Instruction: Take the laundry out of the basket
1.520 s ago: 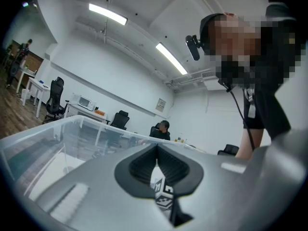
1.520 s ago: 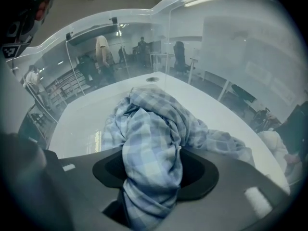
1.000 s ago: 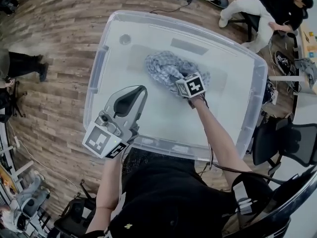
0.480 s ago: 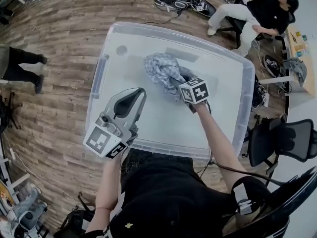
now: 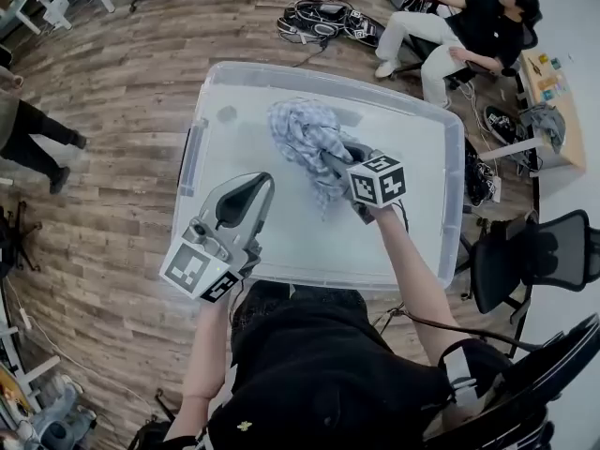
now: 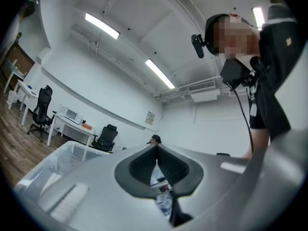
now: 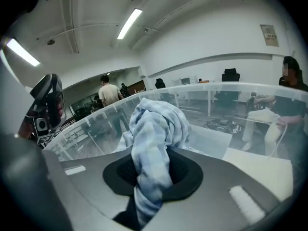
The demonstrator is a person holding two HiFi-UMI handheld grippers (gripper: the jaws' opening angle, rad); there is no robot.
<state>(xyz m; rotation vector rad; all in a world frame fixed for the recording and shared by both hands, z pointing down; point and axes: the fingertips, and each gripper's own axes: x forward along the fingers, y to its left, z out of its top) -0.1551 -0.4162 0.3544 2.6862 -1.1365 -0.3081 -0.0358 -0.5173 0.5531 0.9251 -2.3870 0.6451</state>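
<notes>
Checked cloth point(image 5: 305, 134): blue-white, bunched, over the far half of the clear bin point(image 5: 452, 204).
Right gripper point(image 5: 336, 163): jaws clamped on the checked cloth, a fold pinched between them.
Left gripper point(image 5: 262, 181): jaws closed together, empty, above the bin's near-left part.
Bin: on wood floor point(image 5: 122, 111).

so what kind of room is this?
Probably an open-plan office or lab: wood-look floor, black office chair, a white desk with a microwave, ceiling strip lights.
</notes>
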